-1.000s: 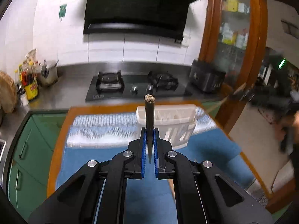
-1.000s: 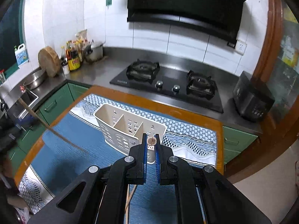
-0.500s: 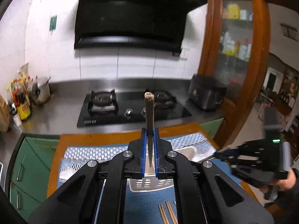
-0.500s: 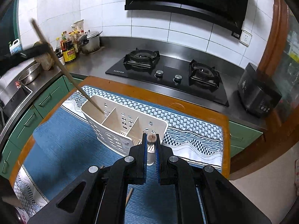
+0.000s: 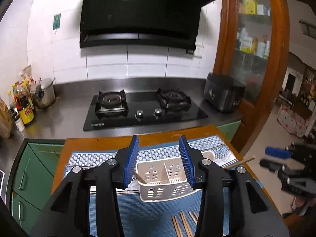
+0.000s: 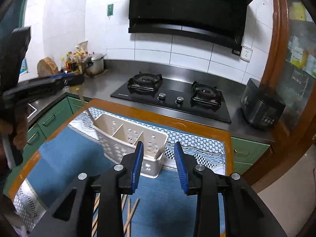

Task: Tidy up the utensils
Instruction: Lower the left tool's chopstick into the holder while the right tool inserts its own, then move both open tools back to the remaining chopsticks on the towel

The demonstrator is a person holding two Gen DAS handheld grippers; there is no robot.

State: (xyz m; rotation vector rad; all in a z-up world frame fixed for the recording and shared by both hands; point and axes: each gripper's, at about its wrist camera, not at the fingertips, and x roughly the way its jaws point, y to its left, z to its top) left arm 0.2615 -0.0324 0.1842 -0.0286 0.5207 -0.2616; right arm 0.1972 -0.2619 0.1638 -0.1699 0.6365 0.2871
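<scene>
A white perforated utensil caddy (image 5: 164, 181) (image 6: 126, 138) with several compartments stands on the blue mat. One chopstick (image 6: 86, 106) leans in its left end compartment, also seen in the left wrist view (image 5: 140, 177). Another chopstick (image 6: 159, 153) rests in the right end compartment, its end poking out in the left wrist view (image 5: 240, 163). My left gripper (image 5: 159, 158) is open and empty above the caddy. My right gripper (image 6: 158, 165) is open and empty just above the caddy's right end. Several loose chopsticks (image 5: 182, 226) (image 6: 130, 213) lie on the mat near me.
The blue mat (image 6: 65, 158) covers a wooden table (image 6: 158, 118). Behind it are a steel counter with a black gas hob (image 5: 142, 108), a pot and bottles (image 5: 25, 102) at the left, and a black appliance (image 6: 260, 104) at the right. A wooden cabinet (image 5: 254, 59) stands right.
Both grippers were shut on a chopstick each and have opened. The chopsticks now stand in the caddy's end compartments.
</scene>
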